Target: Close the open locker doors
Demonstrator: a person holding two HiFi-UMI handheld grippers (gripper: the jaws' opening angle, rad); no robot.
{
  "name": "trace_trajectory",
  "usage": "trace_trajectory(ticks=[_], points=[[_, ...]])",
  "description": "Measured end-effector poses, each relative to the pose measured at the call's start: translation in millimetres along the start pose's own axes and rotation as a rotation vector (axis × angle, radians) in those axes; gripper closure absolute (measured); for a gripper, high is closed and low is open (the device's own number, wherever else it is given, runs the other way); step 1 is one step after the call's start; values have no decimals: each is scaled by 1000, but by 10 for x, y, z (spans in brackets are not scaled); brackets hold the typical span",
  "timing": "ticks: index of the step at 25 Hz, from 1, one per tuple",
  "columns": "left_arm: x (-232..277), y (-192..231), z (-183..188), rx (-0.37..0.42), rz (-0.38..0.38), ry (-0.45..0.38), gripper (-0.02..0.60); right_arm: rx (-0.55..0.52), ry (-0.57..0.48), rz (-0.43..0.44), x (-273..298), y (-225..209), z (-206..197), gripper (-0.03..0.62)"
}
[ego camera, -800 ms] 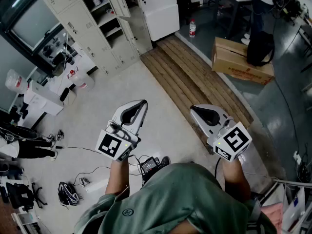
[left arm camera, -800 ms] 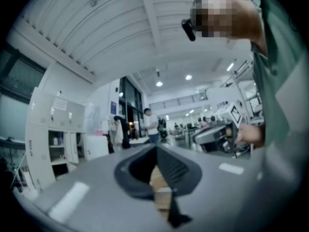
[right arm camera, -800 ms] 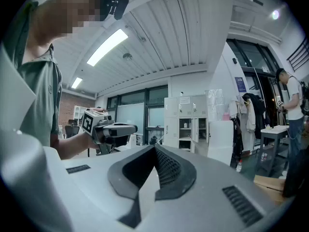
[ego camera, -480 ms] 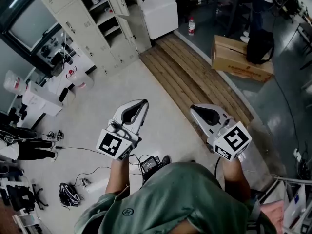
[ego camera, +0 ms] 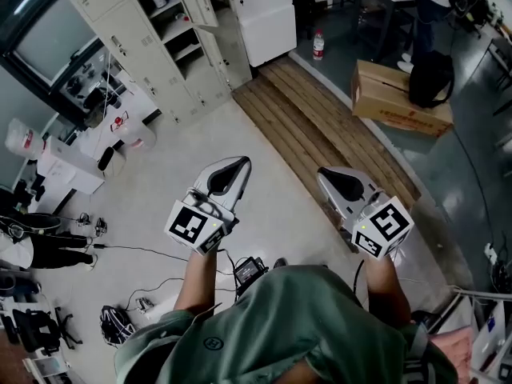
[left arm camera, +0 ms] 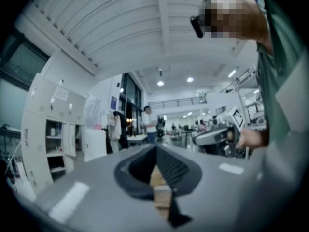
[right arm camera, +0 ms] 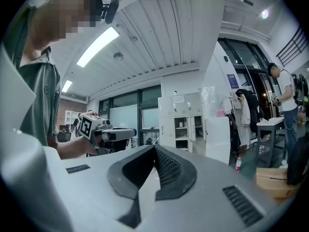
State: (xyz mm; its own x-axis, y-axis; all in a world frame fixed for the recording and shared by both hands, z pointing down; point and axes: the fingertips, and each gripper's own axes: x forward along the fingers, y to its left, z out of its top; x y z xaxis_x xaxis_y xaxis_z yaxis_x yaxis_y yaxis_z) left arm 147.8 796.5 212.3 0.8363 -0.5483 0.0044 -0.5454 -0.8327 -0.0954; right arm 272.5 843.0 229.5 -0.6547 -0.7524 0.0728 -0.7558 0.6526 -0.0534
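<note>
While you hold both grippers level before your chest, the left gripper [ego camera: 240,163] and the right gripper [ego camera: 323,173] have their jaws fully together, and nothing is between them. Your hands are side by side, apart, and point toward the tall beige metal lockers [ego camera: 120,24] well ahead. One narrow locker door [ego camera: 198,0] stands open beside shelves. Below you is the pale floor [ego camera: 160,162], with a brown wooden plank strip [ego camera: 320,134] at its right.

- the lockers [ego camera: 120,26] run off the top edge of your head view, so the upper row's cut off
- stuff on the open one's shelves [ego camera: 178,24] is too small to tell
- the person [ego camera: 424,18] top right gets chopped by the edge
- the bottle [ego camera: 318,45] label is too tiny to read
</note>
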Motion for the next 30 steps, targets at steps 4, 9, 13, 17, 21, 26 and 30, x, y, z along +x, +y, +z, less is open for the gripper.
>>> trace_trajectory(ticks=[4, 9, 13, 17, 21, 26, 30], points=[[49, 155, 93, 56, -37, -31, 580, 5, -7, -11, 261, -11, 43, 588], [7, 326, 17, 75, -28, -75, 580, -10, -22, -22, 457, -49, -29, 588], [0, 459, -71, 67, -29, -68, 580, -13, -8, -29, 565, -110, -35, 589], [161, 675, 35, 64, -9, -79, 580, -27, 1, -22, 734, -353, 109, 588], [417, 834, 36, 59, 37, -80, 580, -14, -2, 17, 918, -666, 72, 588], [696, 1021, -4, 59, 109, -53, 580, -17, 7, 101, 1137, -1007, 59, 588], [928, 1180, -8, 66, 168, -40, 580, -23, 10, 155, 1299, -1333, 71, 588]])
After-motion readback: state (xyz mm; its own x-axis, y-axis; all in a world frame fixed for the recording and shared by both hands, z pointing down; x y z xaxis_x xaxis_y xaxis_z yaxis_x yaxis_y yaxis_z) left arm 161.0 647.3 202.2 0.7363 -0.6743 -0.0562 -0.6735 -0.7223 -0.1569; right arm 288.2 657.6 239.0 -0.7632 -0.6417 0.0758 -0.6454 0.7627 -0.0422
